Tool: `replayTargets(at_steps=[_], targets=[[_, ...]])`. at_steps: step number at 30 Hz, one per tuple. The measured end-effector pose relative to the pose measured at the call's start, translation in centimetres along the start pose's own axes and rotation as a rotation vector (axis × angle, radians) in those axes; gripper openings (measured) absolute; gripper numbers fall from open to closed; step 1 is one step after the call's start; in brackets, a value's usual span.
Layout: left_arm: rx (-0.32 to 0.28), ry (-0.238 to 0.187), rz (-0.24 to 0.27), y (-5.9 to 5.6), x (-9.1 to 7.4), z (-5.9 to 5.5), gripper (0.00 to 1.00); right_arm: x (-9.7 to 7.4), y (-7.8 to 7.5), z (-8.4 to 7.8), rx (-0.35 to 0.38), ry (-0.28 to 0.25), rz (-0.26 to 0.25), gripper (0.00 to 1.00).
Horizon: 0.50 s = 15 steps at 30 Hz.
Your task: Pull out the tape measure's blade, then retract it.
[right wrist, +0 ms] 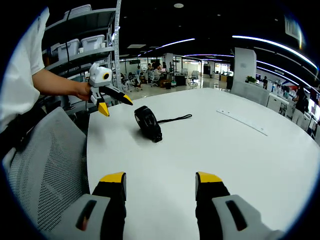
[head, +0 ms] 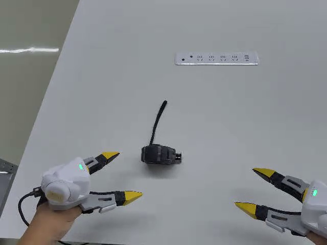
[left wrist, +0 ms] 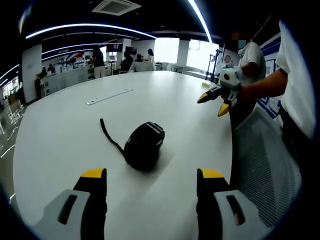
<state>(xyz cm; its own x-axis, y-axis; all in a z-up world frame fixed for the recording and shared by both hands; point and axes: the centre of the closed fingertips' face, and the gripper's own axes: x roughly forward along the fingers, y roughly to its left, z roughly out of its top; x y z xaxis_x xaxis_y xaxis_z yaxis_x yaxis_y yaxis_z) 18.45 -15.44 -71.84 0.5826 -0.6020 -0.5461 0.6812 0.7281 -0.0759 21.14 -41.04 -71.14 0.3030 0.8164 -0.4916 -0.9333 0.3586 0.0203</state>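
The tape measure (head: pixel 160 154) lies between left tongs (head: pixel 129 173) and right tongs (head: pixel 245 188), nearer left.

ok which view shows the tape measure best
The left gripper view: the tape measure lies close ahead of the open jaws, large, with its strap clear. The head view shows it from above, smaller, strap stretched away. The right gripper view shows it farther off and small.
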Motion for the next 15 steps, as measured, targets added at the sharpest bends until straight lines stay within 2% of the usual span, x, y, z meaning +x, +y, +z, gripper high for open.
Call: replayTargets(at_steps=[15], targets=[[0.067, 0.015, -0.051, 1.1, 1.4, 1.1, 0.67, 1.6, -0.5, 0.1, -0.025, 0.009, 0.042, 0.55]])
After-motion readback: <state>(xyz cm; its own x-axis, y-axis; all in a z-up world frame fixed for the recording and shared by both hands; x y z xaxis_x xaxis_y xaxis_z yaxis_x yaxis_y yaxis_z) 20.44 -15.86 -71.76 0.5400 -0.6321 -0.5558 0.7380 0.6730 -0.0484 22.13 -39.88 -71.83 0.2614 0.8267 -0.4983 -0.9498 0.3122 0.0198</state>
